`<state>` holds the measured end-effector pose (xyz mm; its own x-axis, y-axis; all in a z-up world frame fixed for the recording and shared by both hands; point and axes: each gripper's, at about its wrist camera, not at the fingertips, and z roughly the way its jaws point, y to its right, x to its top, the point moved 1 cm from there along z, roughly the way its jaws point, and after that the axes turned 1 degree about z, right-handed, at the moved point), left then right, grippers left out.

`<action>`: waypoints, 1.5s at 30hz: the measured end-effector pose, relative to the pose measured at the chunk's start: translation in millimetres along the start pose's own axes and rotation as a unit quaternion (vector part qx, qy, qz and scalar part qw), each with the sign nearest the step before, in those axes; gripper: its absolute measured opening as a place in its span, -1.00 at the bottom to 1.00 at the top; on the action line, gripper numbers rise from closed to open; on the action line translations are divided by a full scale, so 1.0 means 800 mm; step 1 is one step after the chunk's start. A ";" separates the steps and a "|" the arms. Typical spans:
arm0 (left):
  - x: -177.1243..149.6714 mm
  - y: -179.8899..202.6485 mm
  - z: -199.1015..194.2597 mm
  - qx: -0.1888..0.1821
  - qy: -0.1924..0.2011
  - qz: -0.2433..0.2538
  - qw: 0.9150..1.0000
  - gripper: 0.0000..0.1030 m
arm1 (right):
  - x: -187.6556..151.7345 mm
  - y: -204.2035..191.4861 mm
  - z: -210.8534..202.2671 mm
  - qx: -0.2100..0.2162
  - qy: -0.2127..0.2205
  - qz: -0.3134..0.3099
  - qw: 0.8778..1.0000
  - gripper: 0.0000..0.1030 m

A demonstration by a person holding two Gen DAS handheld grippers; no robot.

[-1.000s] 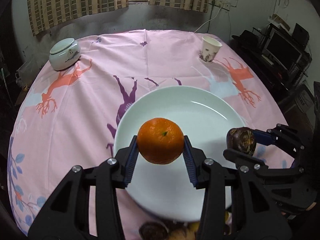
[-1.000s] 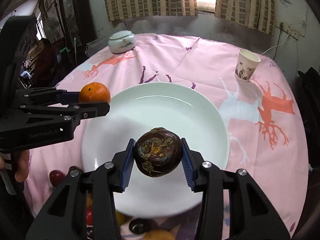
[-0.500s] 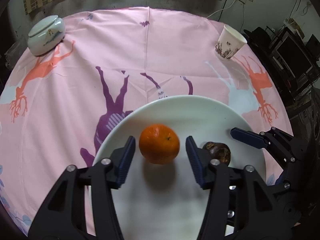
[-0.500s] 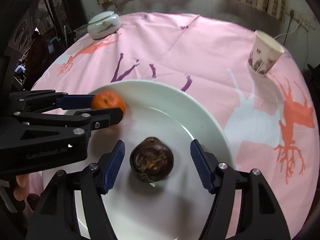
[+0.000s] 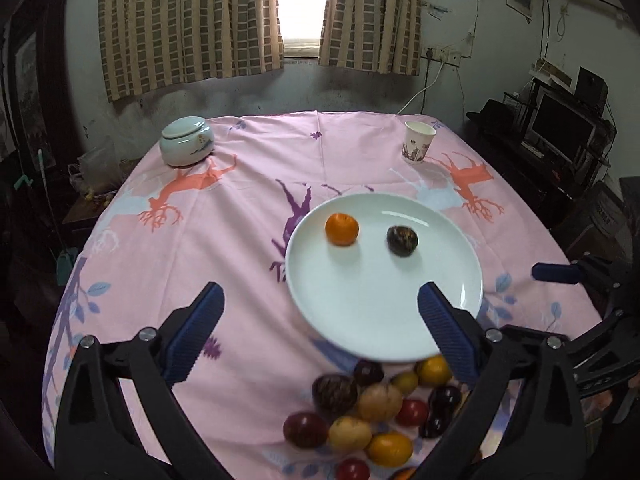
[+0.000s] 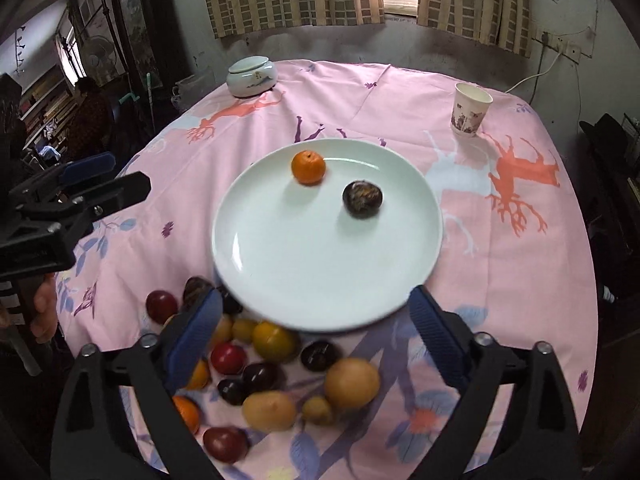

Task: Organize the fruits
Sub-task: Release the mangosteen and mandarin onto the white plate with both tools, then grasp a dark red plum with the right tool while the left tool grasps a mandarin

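A white plate (image 5: pixel 360 320) (image 6: pixel 280 280) lies on the pink tablecloth. On it sit an orange (image 5: pixel 341 229) (image 6: pixel 308 167) and a dark brown fruit (image 5: pixel 402 241) (image 6: pixel 362 198), a little apart. A pile of several loose fruits (image 5: pixel 380 408) (image 6: pixel 280 372) lies on the cloth at the plate's near edge. My left gripper (image 5: pixel 320 332) is open and empty, raised above the near side of the plate. My right gripper (image 6: pixel 314 334) is open and empty, above the fruit pile and the plate's near rim.
A white lidded jar (image 5: pixel 187 147) (image 6: pixel 252 77) stands at the far left of the table. A paper cup (image 5: pixel 418 142) (image 6: pixel 471 109) stands at the far right. Dark furniture with a monitor (image 5: pixel 560 128) is to the right of the table.
Both grippers have pulled back and up from the plate and opened wider. The orange and the dark fruit stay on the plate. The fruit pile has come into view.
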<state>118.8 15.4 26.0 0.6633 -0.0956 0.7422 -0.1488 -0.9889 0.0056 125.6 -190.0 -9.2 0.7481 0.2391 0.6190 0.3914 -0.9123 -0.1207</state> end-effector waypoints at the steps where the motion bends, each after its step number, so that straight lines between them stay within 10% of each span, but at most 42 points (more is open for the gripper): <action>1: -0.022 -0.001 -0.010 0.001 0.001 0.002 1.000 0.93 | -0.020 -0.010 -0.009 0.002 0.007 -0.003 1.000 0.90; 12: -0.173 -0.018 -0.039 -0.009 -0.056 -0.052 0.997 0.92 | -0.183 -0.098 -0.021 -0.046 0.010 -0.029 0.998 0.90; 26: -0.185 0.003 -0.042 0.001 -0.051 -0.021 0.998 0.92 | -0.183 -0.086 -0.002 0.000 -0.002 0.003 1.000 0.49; 35: -0.191 0.014 -0.042 -0.015 -0.058 -0.001 0.998 0.92 | -0.181 -0.086 0.038 0.009 -0.039 0.019 0.999 -0.23; 45: -0.201 0.075 -0.030 -0.023 -0.078 0.054 0.995 0.91 | -0.193 -0.038 -0.009 -0.056 0.017 0.072 0.996 -0.27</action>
<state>-14.1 -25.7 -76.8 0.7465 -0.2206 0.6278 -0.2564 -0.9660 -0.0345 -5.6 -201.2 -95.7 0.7730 0.0936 0.6275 0.2175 -0.9682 -0.1235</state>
